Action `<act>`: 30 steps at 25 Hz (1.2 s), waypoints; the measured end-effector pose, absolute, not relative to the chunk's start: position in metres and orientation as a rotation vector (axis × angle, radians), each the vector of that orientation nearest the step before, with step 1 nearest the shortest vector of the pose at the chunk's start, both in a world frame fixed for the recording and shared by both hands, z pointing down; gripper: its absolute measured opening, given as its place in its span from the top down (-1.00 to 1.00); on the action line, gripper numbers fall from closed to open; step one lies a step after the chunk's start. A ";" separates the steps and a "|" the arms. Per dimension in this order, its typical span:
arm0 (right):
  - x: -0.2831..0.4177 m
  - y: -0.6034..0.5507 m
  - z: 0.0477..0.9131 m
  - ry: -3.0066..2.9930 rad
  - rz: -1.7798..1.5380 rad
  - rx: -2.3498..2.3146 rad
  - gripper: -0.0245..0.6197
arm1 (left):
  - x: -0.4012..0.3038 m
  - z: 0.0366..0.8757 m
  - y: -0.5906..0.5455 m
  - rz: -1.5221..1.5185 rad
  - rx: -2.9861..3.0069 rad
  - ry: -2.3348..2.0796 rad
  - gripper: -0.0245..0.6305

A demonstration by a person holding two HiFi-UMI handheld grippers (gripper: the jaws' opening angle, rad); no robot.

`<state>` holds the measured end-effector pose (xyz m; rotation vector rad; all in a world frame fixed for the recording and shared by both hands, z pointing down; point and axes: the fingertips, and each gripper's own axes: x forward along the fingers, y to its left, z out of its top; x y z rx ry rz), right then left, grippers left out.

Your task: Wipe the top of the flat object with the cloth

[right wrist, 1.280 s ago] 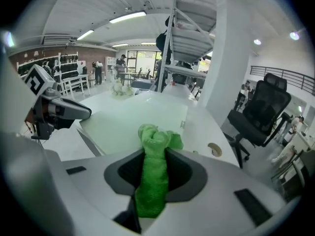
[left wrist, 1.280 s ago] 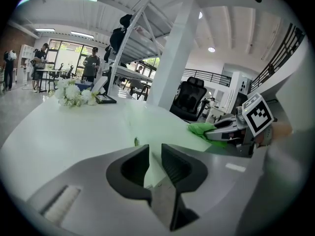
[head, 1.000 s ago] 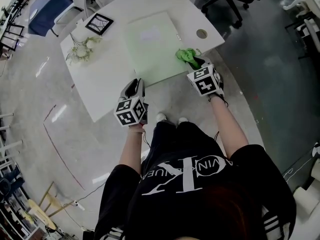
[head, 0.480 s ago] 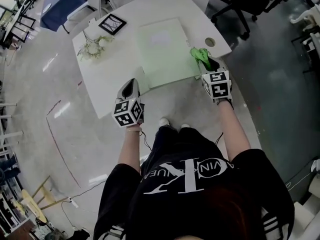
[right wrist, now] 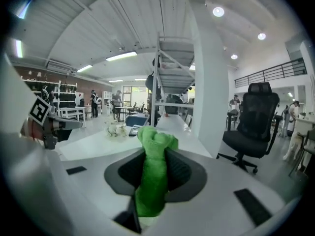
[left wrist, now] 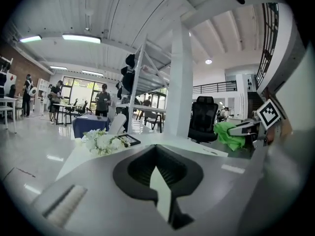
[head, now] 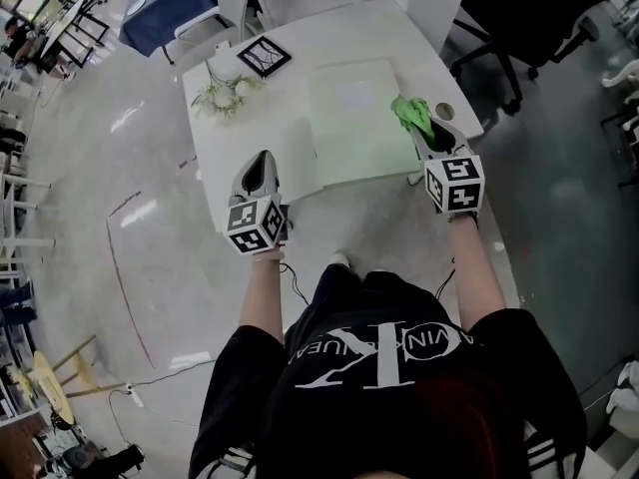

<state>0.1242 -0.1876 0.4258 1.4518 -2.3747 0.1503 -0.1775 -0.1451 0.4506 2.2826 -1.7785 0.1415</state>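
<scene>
A pale green flat mat (head: 351,128) lies on the white table (head: 250,138). My right gripper (head: 431,136) is shut on a bright green cloth (head: 409,111), held at the mat's right edge. In the right gripper view the cloth (right wrist: 153,181) stands bunched between the jaws of that gripper (right wrist: 155,166). My left gripper (head: 262,161) hovers at the table's front left edge, left of the mat. It is shut with nothing held (left wrist: 157,156). The left gripper view shows the cloth (left wrist: 230,134) off to the right.
A bunch of white flowers (head: 228,93) and a black-framed picture (head: 265,56) sit at the table's far left. A round cable port (head: 444,111) lies by the cloth. A black office chair (head: 529,18) stands beyond the right side. My feet are under the front edge.
The left gripper's jaws have closed. The head view has swung, so the table sits further right in the frame. Both grippers keep about the same places along the front edge.
</scene>
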 end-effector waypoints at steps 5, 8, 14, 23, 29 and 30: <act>0.116 -0.190 0.403 -2.451 0.112 1.448 0.60 | -0.190 0.427 -0.145 0.091 2.292 -1.839 0.89; 0.111 -0.192 0.388 -2.489 0.089 1.451 0.60 | -0.197 0.410 -0.147 0.062 2.306 -1.875 0.89; 0.103 -0.196 0.367 -2.546 0.054 1.442 0.60 | -0.205 0.383 -0.149 -0.013 2.326 -1.912 0.89; 0.101 -0.200 0.343 -2.587 0.011 1.448 0.60 | -0.213 0.360 -0.152 -0.055 2.339 -1.956 0.89; 0.102 -0.204 0.333 -2.606 -0.013 1.457 0.60 | -0.212 0.350 -0.157 -0.083 2.355 -1.973 0.89; 0.102 -0.204 0.333 -2.609 -0.014 1.459 0.60 | -0.212 0.349 -0.157 -0.085 2.359 -1.974 0.89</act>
